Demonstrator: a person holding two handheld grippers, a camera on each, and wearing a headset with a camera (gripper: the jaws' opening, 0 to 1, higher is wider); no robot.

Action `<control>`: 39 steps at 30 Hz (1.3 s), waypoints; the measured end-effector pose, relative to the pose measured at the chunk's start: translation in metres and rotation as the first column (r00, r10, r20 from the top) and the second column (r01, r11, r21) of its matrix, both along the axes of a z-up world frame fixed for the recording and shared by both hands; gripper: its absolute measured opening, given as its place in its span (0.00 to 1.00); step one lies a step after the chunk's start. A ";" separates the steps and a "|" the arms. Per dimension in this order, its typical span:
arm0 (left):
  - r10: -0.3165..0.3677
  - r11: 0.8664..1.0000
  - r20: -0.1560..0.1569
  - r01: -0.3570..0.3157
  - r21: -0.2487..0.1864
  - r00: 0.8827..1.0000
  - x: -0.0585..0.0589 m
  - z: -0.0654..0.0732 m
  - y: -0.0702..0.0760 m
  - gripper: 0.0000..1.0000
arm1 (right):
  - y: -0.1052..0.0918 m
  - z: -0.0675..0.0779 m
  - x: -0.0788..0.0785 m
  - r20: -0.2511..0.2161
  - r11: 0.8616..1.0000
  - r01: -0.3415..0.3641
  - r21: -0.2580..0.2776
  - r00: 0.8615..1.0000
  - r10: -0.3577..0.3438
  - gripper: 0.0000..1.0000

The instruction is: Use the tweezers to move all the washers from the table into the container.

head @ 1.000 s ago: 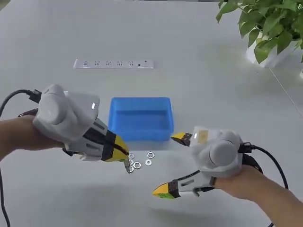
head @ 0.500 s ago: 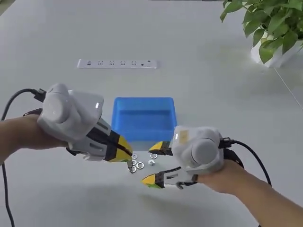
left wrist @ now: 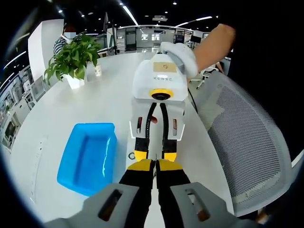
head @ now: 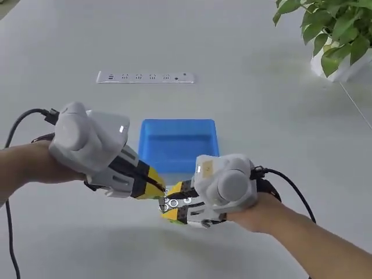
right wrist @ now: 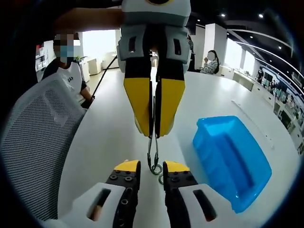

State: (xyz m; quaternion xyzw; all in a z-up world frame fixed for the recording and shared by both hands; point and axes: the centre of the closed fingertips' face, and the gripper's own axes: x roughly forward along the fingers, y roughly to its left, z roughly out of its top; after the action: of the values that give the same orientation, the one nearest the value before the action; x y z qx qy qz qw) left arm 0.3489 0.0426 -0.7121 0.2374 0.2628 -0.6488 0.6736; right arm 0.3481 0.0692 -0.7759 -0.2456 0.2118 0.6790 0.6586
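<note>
Jaws clamped on the tweezers, the left gripper sets their tips at a washer on the table, between the right gripper's slightly parted jaws and near the blue container, a meeting too small to make out in the head view.

Plastic, metal and a matt bench
A glossy blue plastic container is seen; the washers and tweezers are finished in bright, smooth metal.
</note>
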 end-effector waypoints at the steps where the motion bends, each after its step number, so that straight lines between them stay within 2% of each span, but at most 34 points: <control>1: 0.002 1.000 0.001 -0.002 0.001 1.000 0.000 0.000 0.000 0.05 | 0.001 0.000 0.000 0.008 1.000 -0.008 0.000 1.000 0.008 0.20; 3: 0.002 1.000 -0.001 -0.002 0.000 1.000 0.000 0.000 0.001 0.05 | 0.002 -0.001 0.000 0.030 1.000 -0.023 -0.012 0.999 0.023 0.18; 7: -0.002 1.000 -0.002 0.002 -0.001 1.000 -0.001 0.000 0.001 0.05 | 0.005 0.000 -0.001 0.030 1.000 -0.029 -0.008 0.999 0.030 0.16; 12: 0.003 1.000 -0.005 -0.003 -0.011 1.000 -0.002 0.000 0.000 0.05 | 0.006 -0.002 0.000 0.053 0.999 -0.039 -0.030 0.998 0.041 0.11; 25: 0.015 1.000 -0.009 -0.015 -0.015 1.000 -0.002 0.000 0.002 0.05 | 0.006 -0.003 0.001 0.023 0.999 -0.008 -0.038 1.000 0.008 0.09; 33: 0.027 1.000 -0.006 -0.027 -0.007 1.000 -0.001 0.000 0.001 0.06 | 0.006 -0.002 0.002 0.001 0.999 0.021 -0.033 1.000 -0.021 0.08; 39: 0.020 1.000 0.006 -0.020 0.008 1.000 -0.001 0.000 0.002 0.06 | 0.006 -0.002 0.002 0.003 0.999 0.019 -0.038 1.000 -0.019 0.07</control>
State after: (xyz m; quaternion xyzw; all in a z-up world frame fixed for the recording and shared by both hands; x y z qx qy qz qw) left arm 0.3480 0.0448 -0.7122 0.2393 0.2655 -0.6404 0.6798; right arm 0.3496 0.0751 -0.7777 -0.2569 0.2261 0.6683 0.6605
